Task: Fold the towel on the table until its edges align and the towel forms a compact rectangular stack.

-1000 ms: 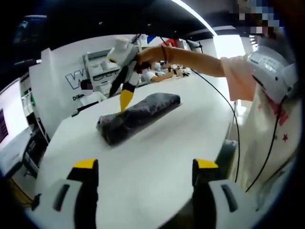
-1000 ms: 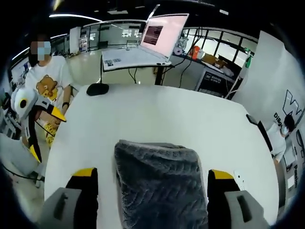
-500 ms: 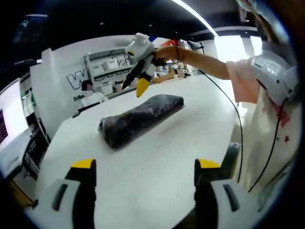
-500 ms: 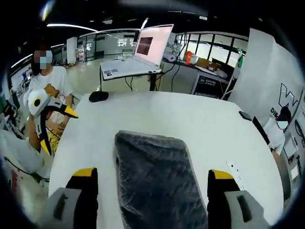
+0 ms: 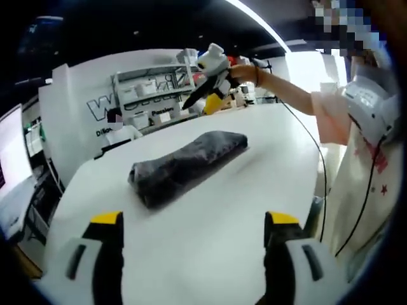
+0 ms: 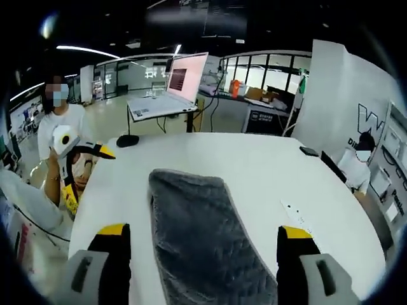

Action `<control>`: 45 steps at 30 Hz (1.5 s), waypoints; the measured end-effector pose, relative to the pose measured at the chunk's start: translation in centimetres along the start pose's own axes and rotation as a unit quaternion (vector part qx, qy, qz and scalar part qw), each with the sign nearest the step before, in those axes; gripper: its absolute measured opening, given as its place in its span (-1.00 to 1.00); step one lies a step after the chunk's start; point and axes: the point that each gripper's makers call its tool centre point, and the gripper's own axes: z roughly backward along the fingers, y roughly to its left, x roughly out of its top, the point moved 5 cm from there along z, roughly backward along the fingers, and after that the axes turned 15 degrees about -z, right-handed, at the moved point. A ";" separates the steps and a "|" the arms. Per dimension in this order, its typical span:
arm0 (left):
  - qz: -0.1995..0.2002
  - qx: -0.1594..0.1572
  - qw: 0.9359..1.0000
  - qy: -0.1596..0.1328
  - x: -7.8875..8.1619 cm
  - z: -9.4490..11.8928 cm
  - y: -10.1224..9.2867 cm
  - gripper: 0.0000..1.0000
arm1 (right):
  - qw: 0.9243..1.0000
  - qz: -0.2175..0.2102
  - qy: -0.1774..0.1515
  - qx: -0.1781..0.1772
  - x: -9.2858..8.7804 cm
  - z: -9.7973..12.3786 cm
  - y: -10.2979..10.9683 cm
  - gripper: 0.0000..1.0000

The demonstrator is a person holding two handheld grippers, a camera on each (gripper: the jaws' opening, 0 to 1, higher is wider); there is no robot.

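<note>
The dark grey towel (image 5: 184, 165) lies folded into a long narrow bundle on the white table (image 5: 210, 222). My left gripper (image 5: 194, 221) is open, held back over the near table edge, well short of the towel. In the left gripper view the right gripper (image 5: 198, 105) hangs in a hand above the table's far end, clear of the towel. From the right gripper view the towel (image 6: 197, 235) runs between the open jaws of my right gripper (image 6: 203, 230), which is raised above it. The left gripper (image 6: 88, 178) is off the table's left side, fingers spread.
A person in a white T-shirt (image 5: 362, 140) stands at the table's right edge, with a black cable (image 5: 318, 184) trailing down. Beyond the table stand an open laptop (image 6: 172, 89), a black mouse-like item (image 6: 127, 140) and shelves (image 5: 146, 95). A seated person (image 6: 362, 159) is at the right.
The right gripper has risen and drawn away from the towel toward the far end of the table. The left gripper has backed off slightly. The towel lies as it did.
</note>
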 end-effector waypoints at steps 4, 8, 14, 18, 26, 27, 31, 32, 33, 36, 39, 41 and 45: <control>-0.001 -0.001 1.000 -0.009 0.5 -0.6 0.3 0.97 | 1.000 -0.004 -0.007 -0.011 -0.9 1.8 -0.8 0.99; -0.003 -0.006 1.000 -0.015 0.9 -1.3 0.5 0.98 | 1.000 -0.010 -0.019 -0.022 -2.0 3.9 -1.5 0.99; -0.007 -0.013 1.000 -0.021 1.5 -2.2 0.6 0.99 | 0.998 -0.027 -0.038 -0.034 -3.4 6.5 -3.0 0.99; -0.009 -0.015 1.000 -0.025 1.8 -2.4 0.6 0.99 | 0.997 -0.041 -0.044 -0.045 -4.8 8.2 -4.4 0.99; -0.009 -0.017 0.999 -0.029 2.4 -2.8 0.6 0.99 | 0.993 -0.076 -0.060 -0.068 -7.6 11.5 -7.0 0.99; -0.010 -0.018 0.999 -0.028 2.5 -2.9 0.5 0.99 | 0.993 -0.078 -0.061 -0.070 -7.8 11.7 -7.2 0.99; -0.012 -0.019 0.999 -0.030 2.8 -3.0 0.5 0.99 | 0.991 -0.089 -0.062 -0.081 -9.2 12.7 -8.1 0.99; -0.013 -0.019 0.999 -0.029 2.8 -3.0 0.5 0.99 | 0.990 -0.091 -0.062 -0.083 -9.4 12.8 -8.3 0.99; -0.012 -0.019 0.999 -0.030 2.9 -3.0 0.5 0.99 | 0.990 -0.094 -0.062 -0.084 -9.7 13.0 -8.4 0.99; -0.014 -0.019 0.999 -0.029 3.0 -3.1 0.5 0.99 | 0.989 -0.104 -0.063 -0.087 -10.5 13.3 -8.8 0.99; -0.014 -0.019 0.999 -0.030 3.0 -3.2 0.5 0.99 | 0.987 -0.113 -0.062 -0.092 -11.5 13.6 -9.3 0.99; -0.014 -0.019 0.999 -0.030 3.1 -3.2 0.5 0.99 | 0.987 -0.119 -0.062 -0.093 -11.9 13.7 -9.6 0.99; -0.015 -0.020 0.999 -0.029 3.1 -3.2 0.4 0.99 | 0.985 -0.133 -0.064 -0.093 -12.8 13.8 -10.1 0.99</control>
